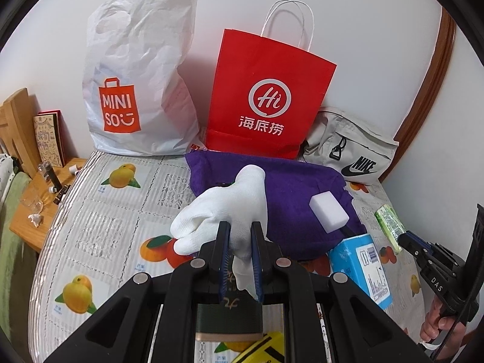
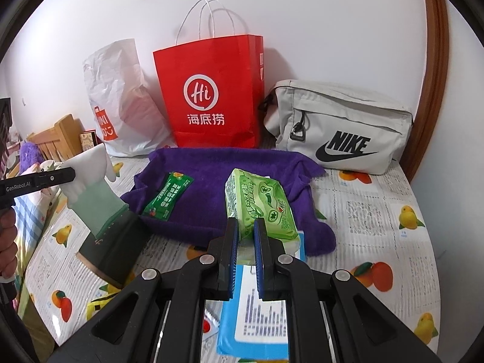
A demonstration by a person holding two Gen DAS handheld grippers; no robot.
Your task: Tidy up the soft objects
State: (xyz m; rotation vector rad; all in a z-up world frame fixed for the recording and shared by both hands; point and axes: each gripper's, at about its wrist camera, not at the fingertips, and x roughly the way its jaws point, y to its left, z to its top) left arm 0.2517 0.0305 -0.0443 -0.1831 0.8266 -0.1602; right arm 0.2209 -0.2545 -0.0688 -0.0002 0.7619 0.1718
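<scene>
Two claws, each carrying one soft item above a surface covered with a fruit-print cloth (image 1: 99,220). The left claw (image 1: 240,260) is pinched on one white glove (image 1: 224,211) with a pale green cuff, held clear of the cloth at the near left. The right claw (image 2: 245,257) is pinched on one green tissue pack (image 2: 260,208), raised over the near right edge of the purple towel (image 2: 217,175).

One purple towel lies spread at the middle of the surface. On it rest one white sponge block (image 1: 328,211), toward its right side, and one green sachet (image 2: 168,196), toward its left side. One blue-and-white packet (image 2: 254,311) lies on the cloth just near of the towel, directly below the right claw and partly hidden by it. One dark box (image 2: 112,254) stands at the near left under the glove, with part of a yellow item (image 1: 263,348) beside it.

Three bags line the far wall: one white plastic bag (image 1: 136,84) at left, one red paper bag (image 1: 266,96) in the middle, one grey pouch (image 2: 338,124) at right. A wooden side table (image 1: 33,205) with small clutter stands at far left.
</scene>
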